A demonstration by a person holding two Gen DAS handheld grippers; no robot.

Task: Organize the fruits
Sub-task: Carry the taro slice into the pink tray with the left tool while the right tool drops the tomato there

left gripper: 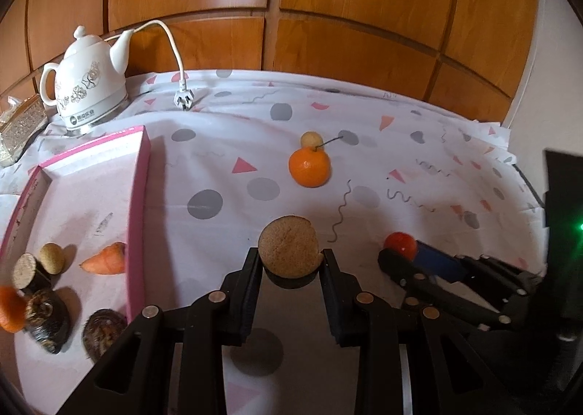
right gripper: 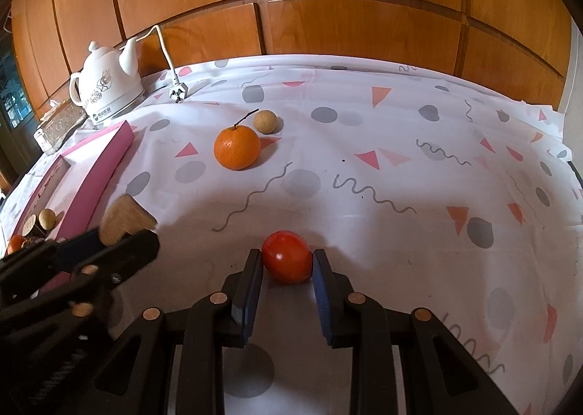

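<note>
Pink tray (left gripper: 140,196) holds carrot (left gripper: 105,259), longan, shells; left gripper (left gripper: 291,256) fingers clamp a brown disc (left gripper: 289,245), right gripper (right gripper: 288,258) fingers clamp a tomato (right gripper: 287,256); orange (right gripper: 237,147) beyond

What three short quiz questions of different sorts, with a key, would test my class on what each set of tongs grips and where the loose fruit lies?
1. True or false: the left tongs grip the orange.
2. Multiple choice: the right tongs are shut on A) a small tan ball, B) the red tomato, C) the carrot.
3. Fill in: the carrot lies inside the pink ____.

Key:
1. False; they grip the brown round slice.
2. B.
3. Box.
</note>
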